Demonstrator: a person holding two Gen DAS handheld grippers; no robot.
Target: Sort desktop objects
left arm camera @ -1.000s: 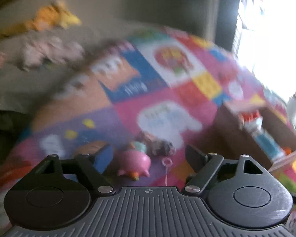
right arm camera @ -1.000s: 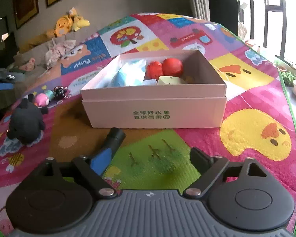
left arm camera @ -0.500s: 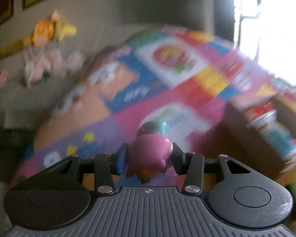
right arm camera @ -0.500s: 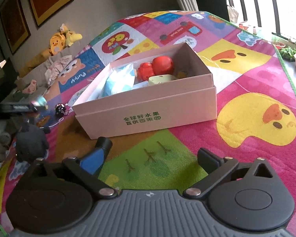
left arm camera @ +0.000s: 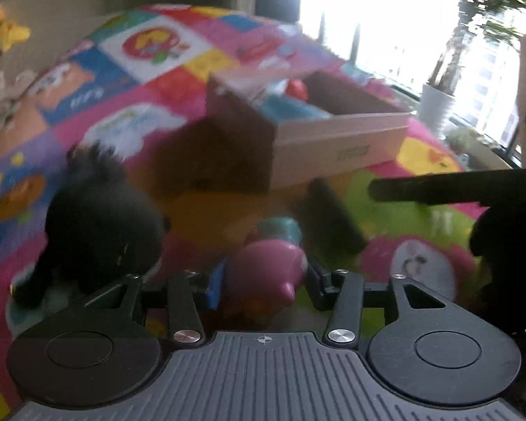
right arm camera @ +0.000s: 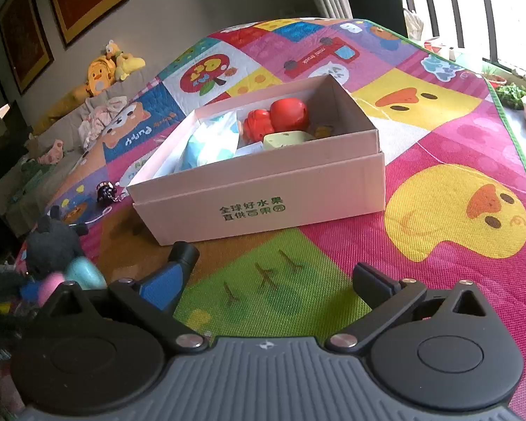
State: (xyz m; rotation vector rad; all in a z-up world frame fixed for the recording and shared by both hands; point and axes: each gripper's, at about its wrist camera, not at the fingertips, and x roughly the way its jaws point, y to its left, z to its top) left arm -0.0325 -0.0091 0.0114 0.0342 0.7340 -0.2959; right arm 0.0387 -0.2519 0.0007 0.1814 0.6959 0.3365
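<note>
Under everything, a colourful quilted play mat (right arm camera: 438, 161) with duck and fruit patches. In the middle of it, an open pale pink cardboard box (right arm camera: 263, 189) with green printed characters on the near wall.

Already sorted inside the box: a light blue and white soft packet (right arm camera: 210, 144) at the left, two red round toys (right arm camera: 280, 119) at the far side, a pale yellow-green block (right arm camera: 287, 138) near the front wall. More things perhaps beneath, not possible to tell.

Left of the box, still on the mat, a dark grey plush animal (left arm camera: 98, 217), and farther away a small dark keychain figure (right arm camera: 105, 191). By judgement, more than half done, with these two and the held toy remaining.

Left gripper (left arm camera: 263, 277): clamped together on a pink plastic pig-like toy with a teal top (left arm camera: 266, 266), lifted near the front left corner of the box, not yet over it. View blurred.

Right gripper (right arm camera: 273, 273): fingers wide apart, holding nothing, above the green patch in front of the box.
</note>
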